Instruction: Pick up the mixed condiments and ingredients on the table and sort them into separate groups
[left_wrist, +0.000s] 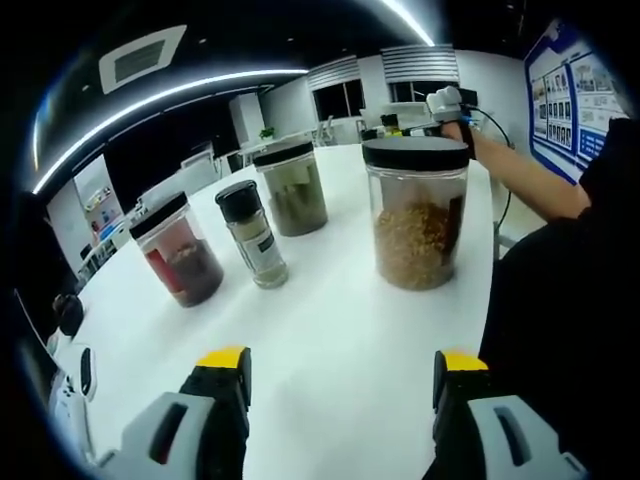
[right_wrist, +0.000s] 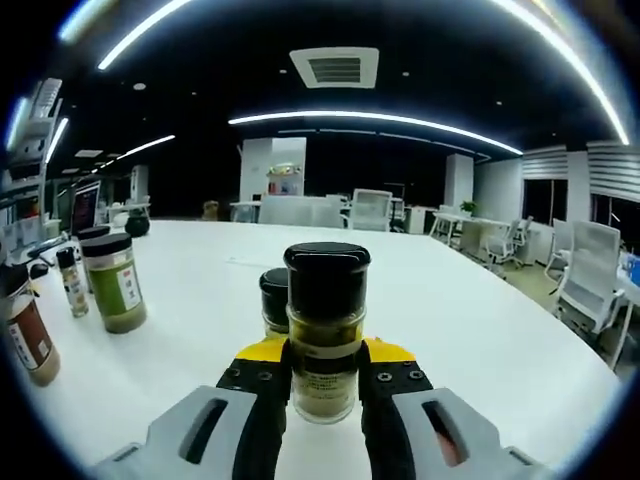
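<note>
My right gripper is shut on a small black-capped spice bottle of pale green-yellow powder, upright above the white table; a second black-capped bottle stands just behind it. My left gripper hangs open over the table with nothing between its jaws. Ahead of it stand a big jar of golden-brown grains, a jar of green herbs, a slim black-capped shaker and a jar of dark red contents. The other gripper shows far off, held by a person's arm.
At the left in the right gripper view stand a green-powder jar, a thin shaker and a brown-labelled jar. Office chairs and desks fill the room behind. The person's dark torso borders the table on the right.
</note>
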